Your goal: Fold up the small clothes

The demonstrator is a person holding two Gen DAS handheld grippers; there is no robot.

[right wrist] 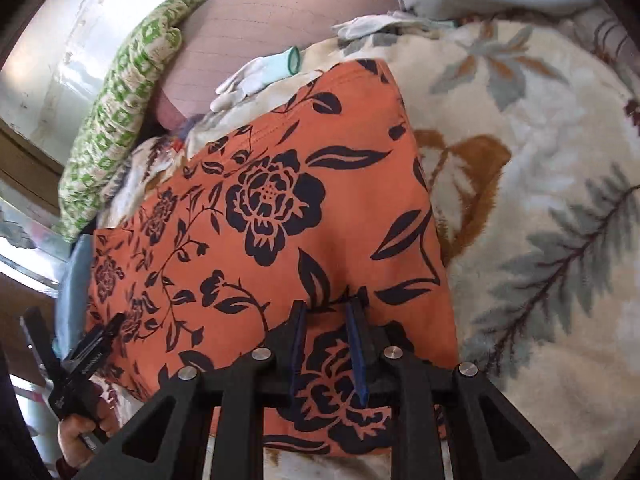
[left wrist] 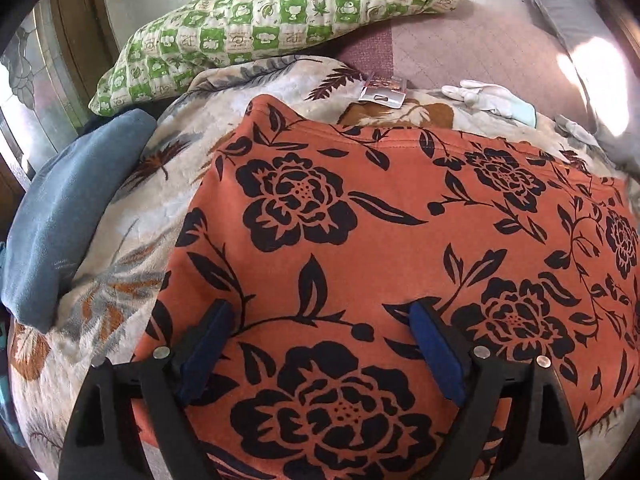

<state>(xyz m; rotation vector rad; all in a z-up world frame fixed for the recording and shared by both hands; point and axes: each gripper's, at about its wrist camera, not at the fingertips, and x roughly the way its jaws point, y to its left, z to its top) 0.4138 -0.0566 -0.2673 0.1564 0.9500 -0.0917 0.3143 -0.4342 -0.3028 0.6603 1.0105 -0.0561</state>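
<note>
An orange garment with black flower print [left wrist: 360, 216] lies spread flat on a cream leaf-pattern blanket [left wrist: 120, 264]. My left gripper [left wrist: 320, 320] is wide open just above the garment's near edge, holding nothing. In the right wrist view the same garment [right wrist: 260, 216] fills the middle. My right gripper [right wrist: 328, 312] hovers over its near part with the blue pads a narrow gap apart, and no cloth is visibly pinched. The left gripper [right wrist: 104, 332] shows at the lower left, held in a hand.
A green checked pillow [left wrist: 280, 28] lies at the back. A folded blue cloth [left wrist: 68, 216] lies to the left of the garment. White gloves [left wrist: 492, 100] and a small packet [left wrist: 384, 92] lie behind it. The blanket [right wrist: 540, 184] spreads to the right.
</note>
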